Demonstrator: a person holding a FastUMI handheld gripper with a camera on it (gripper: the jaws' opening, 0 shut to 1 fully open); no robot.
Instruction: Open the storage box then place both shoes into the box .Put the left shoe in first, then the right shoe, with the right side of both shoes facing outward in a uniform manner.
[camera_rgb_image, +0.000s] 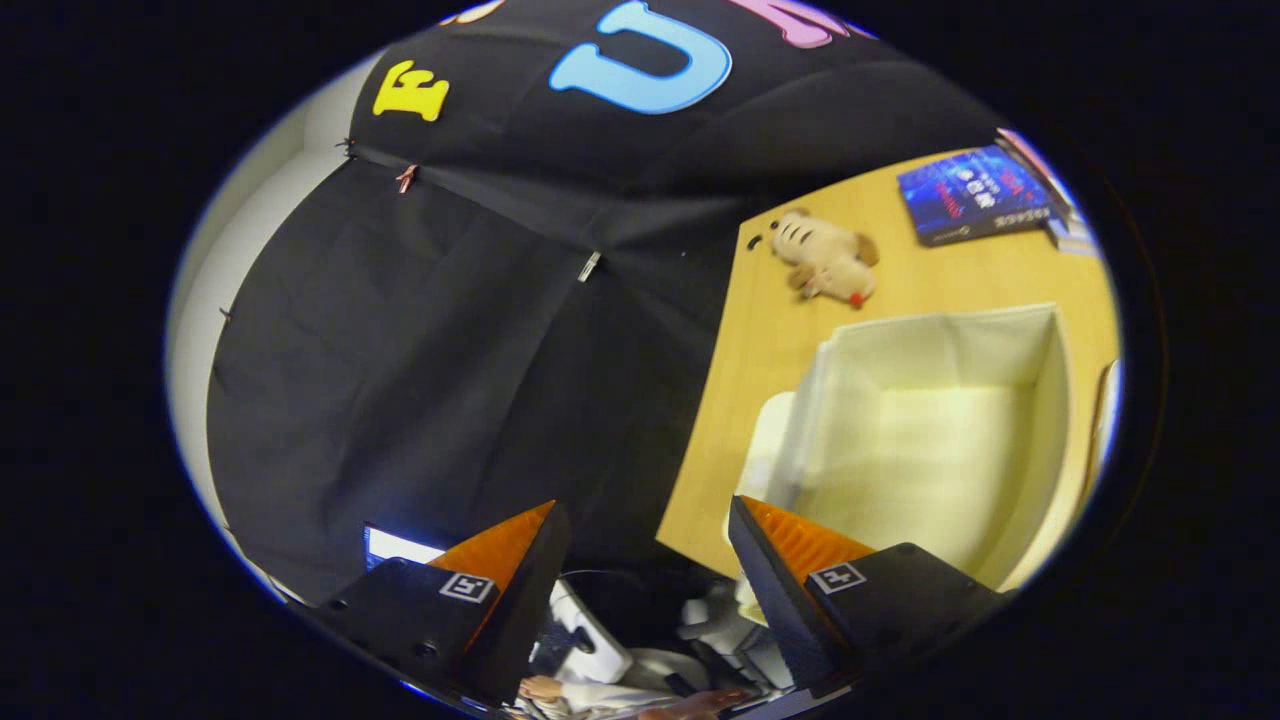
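We log the gripper (648, 560) with its fingers spread wide, nothing between them, pointed mostly at the black cloth wall rather than at the work.

Landmark: the fabric storage box (1040, 440), standing on the wooden table (770, 330). It sits open-topped, cream lining exposed, interior empty as far as we can see. Its near corner lies just ahead of the right finger. Beyond the box lies a plush toy dog (828, 262); further beyond the box, at the table's far end, a blue book (975, 195).

We cannot make out either shoe with certainty; pale clutter below the fingertips is too blurred to name.

Risks, our judgement:
- The box looks already open, so the next step is probably fetching the left shoe. With the view tilted this far off the table, we may pick the wrong shoe first and break the order.
- Soft box walls may fold inward if a finger or shoe catches the rim.
- Shoe orientation may flip in the grasp, leaving right sides not uniformly outward.
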